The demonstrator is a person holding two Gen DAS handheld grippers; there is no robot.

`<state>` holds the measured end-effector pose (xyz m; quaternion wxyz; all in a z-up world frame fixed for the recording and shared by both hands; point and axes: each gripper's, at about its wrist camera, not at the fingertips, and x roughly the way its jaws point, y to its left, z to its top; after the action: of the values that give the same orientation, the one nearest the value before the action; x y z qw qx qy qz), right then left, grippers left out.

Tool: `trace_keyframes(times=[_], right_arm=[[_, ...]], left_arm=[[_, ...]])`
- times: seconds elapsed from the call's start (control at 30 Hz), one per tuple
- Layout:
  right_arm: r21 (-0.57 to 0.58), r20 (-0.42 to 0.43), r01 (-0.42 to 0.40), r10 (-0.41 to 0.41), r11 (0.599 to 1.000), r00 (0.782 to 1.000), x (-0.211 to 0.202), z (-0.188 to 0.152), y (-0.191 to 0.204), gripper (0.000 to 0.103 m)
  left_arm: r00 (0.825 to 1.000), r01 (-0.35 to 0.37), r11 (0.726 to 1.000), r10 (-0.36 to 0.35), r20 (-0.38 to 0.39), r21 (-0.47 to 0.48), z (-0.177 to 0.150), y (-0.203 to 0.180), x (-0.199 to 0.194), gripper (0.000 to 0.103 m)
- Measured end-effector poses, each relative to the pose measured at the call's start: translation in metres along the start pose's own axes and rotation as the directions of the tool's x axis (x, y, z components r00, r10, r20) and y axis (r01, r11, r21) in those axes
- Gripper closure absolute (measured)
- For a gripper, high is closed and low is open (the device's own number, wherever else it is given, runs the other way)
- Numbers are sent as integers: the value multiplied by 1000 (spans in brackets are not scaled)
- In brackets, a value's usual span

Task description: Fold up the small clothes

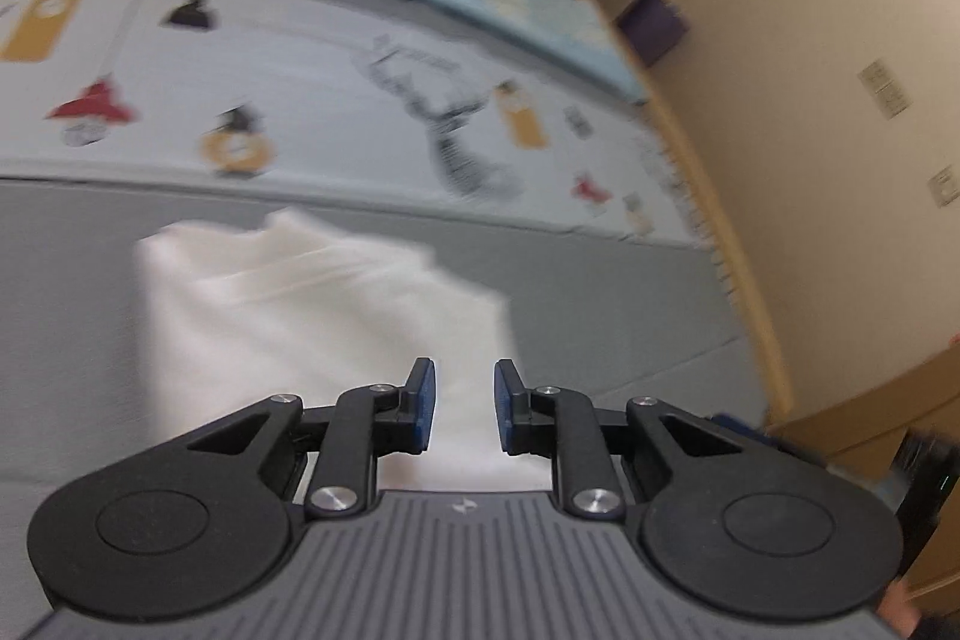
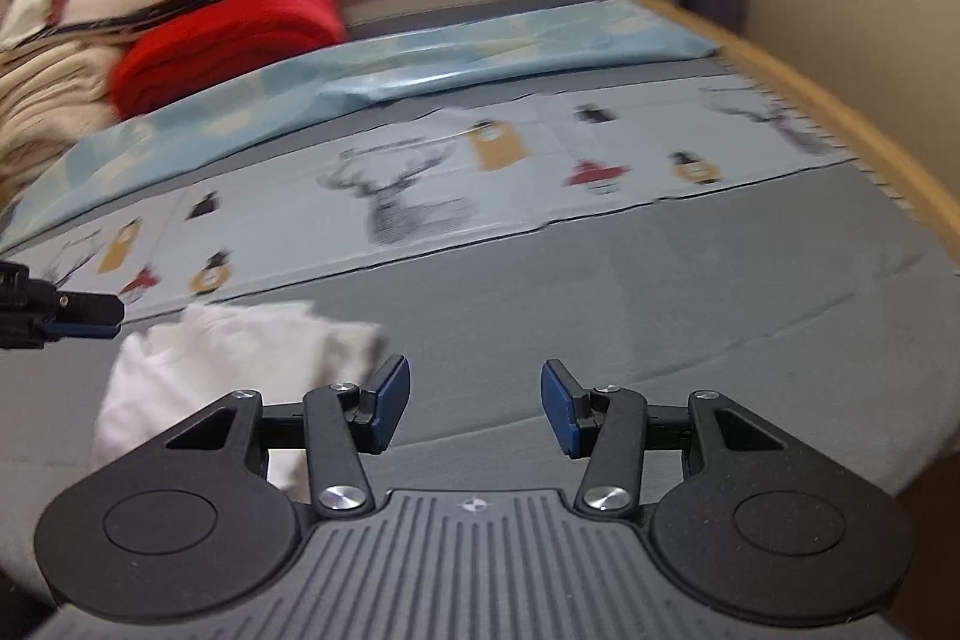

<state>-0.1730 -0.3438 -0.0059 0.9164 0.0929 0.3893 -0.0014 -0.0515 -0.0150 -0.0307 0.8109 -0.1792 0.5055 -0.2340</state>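
A small white garment [image 1: 312, 316] lies on the near part of a grey bed sheet [image 2: 660, 316], already gathered into a rough, compact rectangle with soft ridges across its top; beyond it runs a printed cloth [image 2: 420, 184] with a deer and little figures, then a pale blue cover [image 2: 420, 64], and at the far left a heap of piled textiles topped by a red blanket [image 2: 228, 40]. The left gripper [image 1: 463, 409] hovers over the near right part of the garment with its jaws narrowly apart and nothing pinched between the blue pads. The right gripper [image 2: 474, 409] stands half open and empty over bare sheet, just right of the garment's right edge. Judging by this, one fold looks laid down and released, and the step in hand is re-gripping for the next fold or a tidy-up. The next move probably calls for each gripper to drop to an edge or corner, pinch only the top layers intended, and carry them over evenly, since loose cloth like this slumps and drags the layers beneath.
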Motion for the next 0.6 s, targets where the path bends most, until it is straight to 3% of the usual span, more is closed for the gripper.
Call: trace_keyframes(times=[0.1,0.17,0.3,0.33,0.37,0.5,0.6], right_arm=[[24,-117,-131,133,991,984,23,-6,20,52],[28,-191,-189,191,982,963,40,-11,37,52],[-25,-289,-178,163,984,943,63,-20,69,53],[-51,-289,-154,133,987,948,65,-21,73,63],[-72,-280,-129,104,989,954,65,-20,76,86],[-45,-241,-173,157,984,958,53,-18,66,93],[-77,-233,-176,154,981,960,45,-21,56,95]], left_arm=[[994,-83,995,86,-63,54,-12,22,-11,81],[990,-87,992,96,-103,92,-21,32,-16,81],[973,-115,977,147,-177,180,-40,41,-10,81],[969,-120,973,158,-189,199,-43,41,-7,81],[968,-121,969,163,-193,215,-46,40,-5,81],[976,-74,977,112,-188,202,-46,37,0,81],[969,-62,968,116,-216,243,-50,28,12,81]])
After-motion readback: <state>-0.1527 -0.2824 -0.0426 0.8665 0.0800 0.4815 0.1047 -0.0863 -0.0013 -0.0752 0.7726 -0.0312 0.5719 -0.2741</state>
